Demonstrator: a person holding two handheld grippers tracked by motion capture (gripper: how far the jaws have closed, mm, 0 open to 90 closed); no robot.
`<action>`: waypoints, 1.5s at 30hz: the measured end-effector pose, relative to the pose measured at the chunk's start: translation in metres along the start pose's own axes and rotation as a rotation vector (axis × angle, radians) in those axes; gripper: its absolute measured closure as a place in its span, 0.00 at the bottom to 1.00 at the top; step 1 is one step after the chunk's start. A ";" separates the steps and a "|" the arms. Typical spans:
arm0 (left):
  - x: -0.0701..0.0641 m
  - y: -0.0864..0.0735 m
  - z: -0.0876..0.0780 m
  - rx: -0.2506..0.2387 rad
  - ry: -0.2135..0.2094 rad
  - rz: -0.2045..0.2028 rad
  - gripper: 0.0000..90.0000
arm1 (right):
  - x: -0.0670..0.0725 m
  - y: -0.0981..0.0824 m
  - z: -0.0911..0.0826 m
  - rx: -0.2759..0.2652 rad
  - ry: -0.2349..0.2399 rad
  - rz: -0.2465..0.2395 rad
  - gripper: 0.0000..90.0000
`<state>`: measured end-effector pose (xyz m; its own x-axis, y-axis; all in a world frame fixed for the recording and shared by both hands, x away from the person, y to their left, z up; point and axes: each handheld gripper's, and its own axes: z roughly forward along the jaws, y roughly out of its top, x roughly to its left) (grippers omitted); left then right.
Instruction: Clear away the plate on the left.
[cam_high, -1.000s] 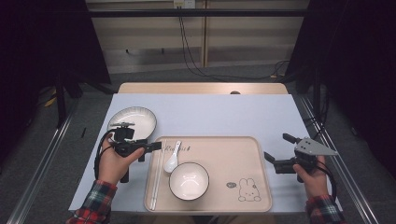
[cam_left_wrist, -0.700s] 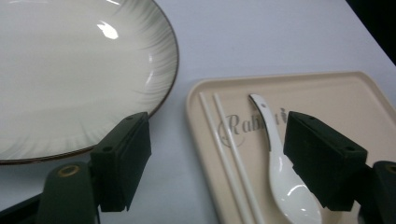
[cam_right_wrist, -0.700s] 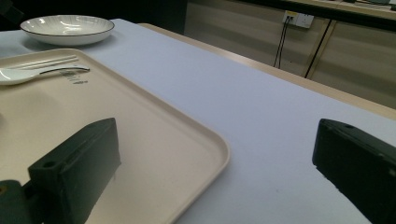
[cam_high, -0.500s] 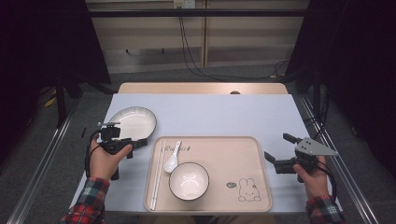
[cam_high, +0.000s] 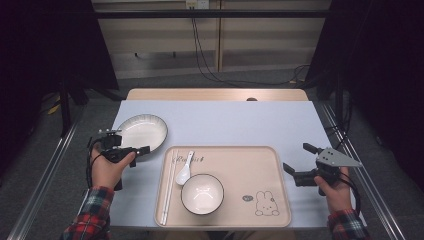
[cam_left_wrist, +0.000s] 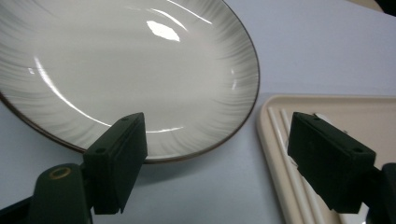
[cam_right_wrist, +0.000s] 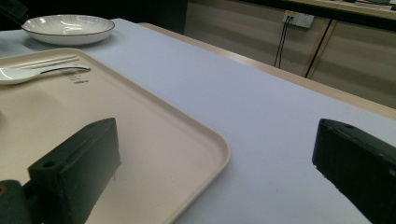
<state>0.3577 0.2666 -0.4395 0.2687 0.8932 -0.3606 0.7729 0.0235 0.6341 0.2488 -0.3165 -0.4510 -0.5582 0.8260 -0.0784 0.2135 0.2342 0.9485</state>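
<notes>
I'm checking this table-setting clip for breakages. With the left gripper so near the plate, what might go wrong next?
The left gripper is open at the near rim of the plate, with one of its fingers in front of the rim: closing on that thin edge may slip or tip the plate. The tray lies right beside it, so a sideways push might knock the chopsticks and spoon.
</notes>
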 end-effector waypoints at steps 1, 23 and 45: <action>0.001 0.000 0.000 -0.006 0.014 -0.005 0.22 | 0.000 0.000 0.000 0.001 -0.001 0.000 0.00; 0.032 0.001 -0.010 -0.047 0.109 -0.056 0.29 | 0.001 0.000 -0.002 0.005 0.001 0.001 0.00; 0.046 -0.003 0.017 -0.022 0.174 -0.215 0.61 | 0.000 0.000 -0.001 0.011 -0.006 -0.001 0.00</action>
<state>0.3776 0.3004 -0.4696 -0.0043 0.9302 -0.3671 0.7882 0.2290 0.5712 0.2474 -0.3171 -0.4509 -0.5534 0.8289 -0.0810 0.2215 0.2402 0.9451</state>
